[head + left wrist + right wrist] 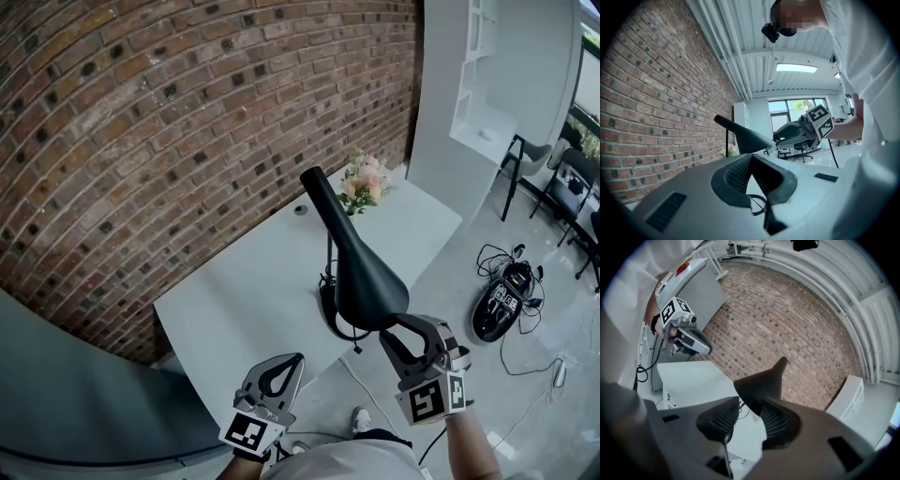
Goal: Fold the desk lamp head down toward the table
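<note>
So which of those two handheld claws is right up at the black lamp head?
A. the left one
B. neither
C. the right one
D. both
C: the right gripper sits at the wide end of the lamp head with its jaws apart, while the left gripper hangs clear of the lamp with nothing between its open jaws.

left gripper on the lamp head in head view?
No, the left gripper sits open and empty, apart from the lamp head.
</note>
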`<state>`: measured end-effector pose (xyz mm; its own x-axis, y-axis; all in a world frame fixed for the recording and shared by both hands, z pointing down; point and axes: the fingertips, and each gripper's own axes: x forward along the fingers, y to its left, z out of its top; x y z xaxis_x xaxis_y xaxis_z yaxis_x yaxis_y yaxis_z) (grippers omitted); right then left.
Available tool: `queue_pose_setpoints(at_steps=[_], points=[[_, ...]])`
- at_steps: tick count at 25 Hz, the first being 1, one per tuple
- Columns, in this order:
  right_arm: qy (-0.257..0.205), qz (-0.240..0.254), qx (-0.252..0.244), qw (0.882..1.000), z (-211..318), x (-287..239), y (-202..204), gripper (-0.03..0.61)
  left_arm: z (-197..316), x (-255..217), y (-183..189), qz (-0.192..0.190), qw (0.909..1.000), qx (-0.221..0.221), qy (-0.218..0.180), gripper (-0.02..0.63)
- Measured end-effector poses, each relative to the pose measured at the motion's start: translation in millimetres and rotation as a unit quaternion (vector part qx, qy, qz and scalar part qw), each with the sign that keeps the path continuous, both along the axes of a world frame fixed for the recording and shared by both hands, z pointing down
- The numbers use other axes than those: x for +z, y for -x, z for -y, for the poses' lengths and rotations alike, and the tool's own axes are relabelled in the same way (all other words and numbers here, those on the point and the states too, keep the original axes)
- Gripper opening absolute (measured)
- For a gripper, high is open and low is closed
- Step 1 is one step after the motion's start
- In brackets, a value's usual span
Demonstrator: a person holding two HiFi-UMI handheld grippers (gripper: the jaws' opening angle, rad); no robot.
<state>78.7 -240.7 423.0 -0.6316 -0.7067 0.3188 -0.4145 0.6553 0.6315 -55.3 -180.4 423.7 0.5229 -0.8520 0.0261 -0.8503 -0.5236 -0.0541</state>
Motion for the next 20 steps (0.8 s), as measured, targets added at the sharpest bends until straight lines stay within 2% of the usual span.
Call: queue_pose_setpoints(at_steps=[11,20], points=[[0.031,0.002,-0.007,1.000,10.0,20.7,6.2,0.147,12.1,0.6,-14.7,-0.004,0.9999,0.012,-0.002,0.008],[0.047,0.007,-0.010,0.999,15.9,35.1,8.2,0.147,5.7,-2.3,1.0,0.000,0.9998,-0.020,-0.001,0.008]])
